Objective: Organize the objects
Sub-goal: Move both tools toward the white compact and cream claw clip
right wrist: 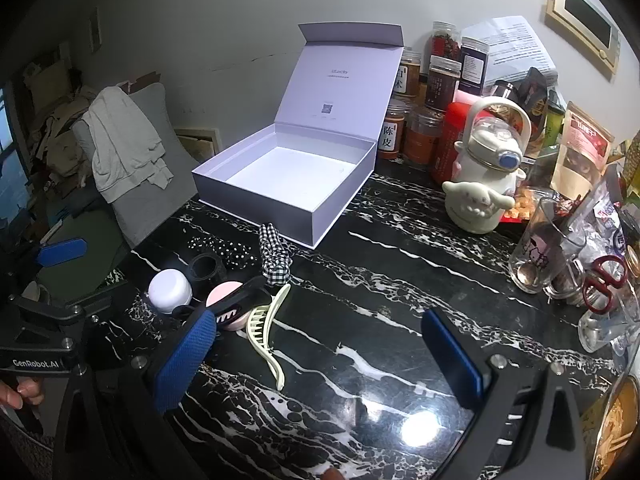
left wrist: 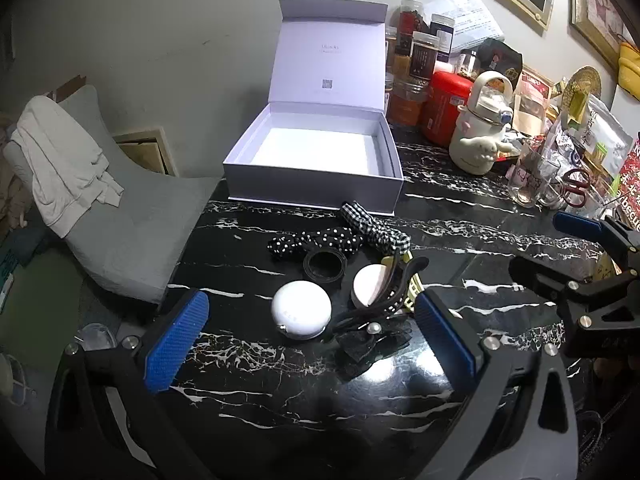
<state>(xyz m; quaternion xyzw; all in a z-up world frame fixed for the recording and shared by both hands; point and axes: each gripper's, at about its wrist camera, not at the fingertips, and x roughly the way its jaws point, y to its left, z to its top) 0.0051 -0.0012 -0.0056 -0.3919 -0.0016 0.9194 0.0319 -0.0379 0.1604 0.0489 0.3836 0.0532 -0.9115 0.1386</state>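
An open white box stands empty at the back of the black marble table. In front of it lies a cluster: a polka-dot scrunchie, a gingham bow, a black ring, a white round compact, a pink puff, a black hair claw and a cream hair claw. My left gripper hovers open just before the compact. My right gripper is open over bare table, to the right of the cream claw.
Spice jars, a cream character bottle, glass mugs, red scissors and snack bags crowd the table's back right. A grey chair draped with white cloth stands off the table's left edge.
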